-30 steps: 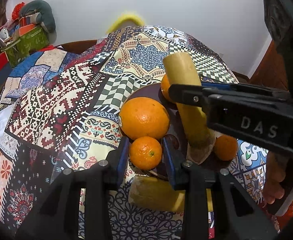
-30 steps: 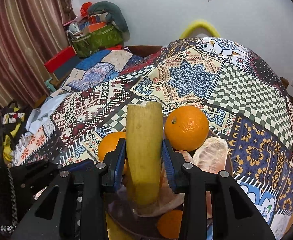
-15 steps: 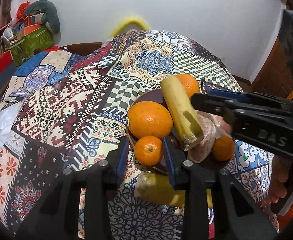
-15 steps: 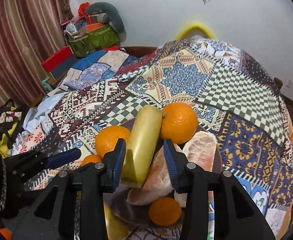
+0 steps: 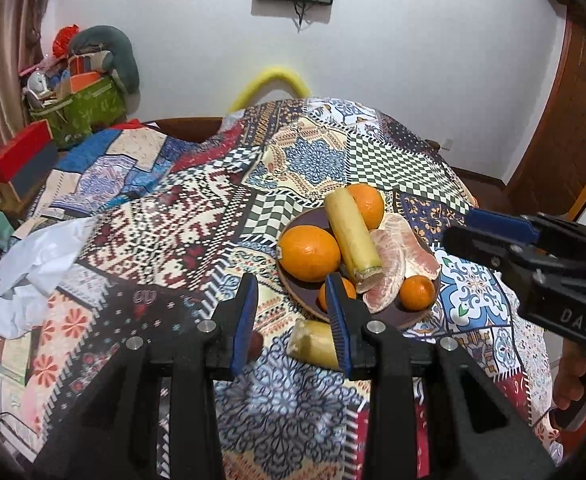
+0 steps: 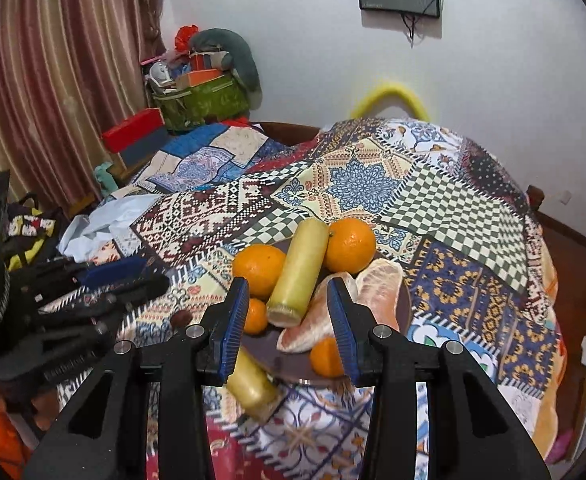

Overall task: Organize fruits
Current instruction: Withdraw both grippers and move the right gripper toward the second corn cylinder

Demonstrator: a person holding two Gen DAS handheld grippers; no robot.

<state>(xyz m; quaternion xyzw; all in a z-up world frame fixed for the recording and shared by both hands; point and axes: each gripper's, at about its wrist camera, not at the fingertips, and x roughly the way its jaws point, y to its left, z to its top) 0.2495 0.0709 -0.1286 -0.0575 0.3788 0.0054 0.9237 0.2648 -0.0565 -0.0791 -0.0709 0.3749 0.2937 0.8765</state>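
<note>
Ahead of the right gripper [image 6: 289, 316], the plate [image 6: 403, 304] holds oranges [image 6: 350, 245], pomelo segments and a yellow stalk [image 6: 299, 272]; another stalk [image 6: 249, 386] lies below, perhaps touching its rim. Both grippers tilt downward, jaws apart, empty; the left gripper [image 5: 291, 314] hovers beside.

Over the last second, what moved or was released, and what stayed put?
The right gripper let go of the yellow stalk piece, which tipped from upright to lying across the fruit on the plate. The left gripper released the small orange. Both grippers pulled back, empty. The two big oranges, the peeled segments and the second stalk piece beside the plate stayed put.
</note>
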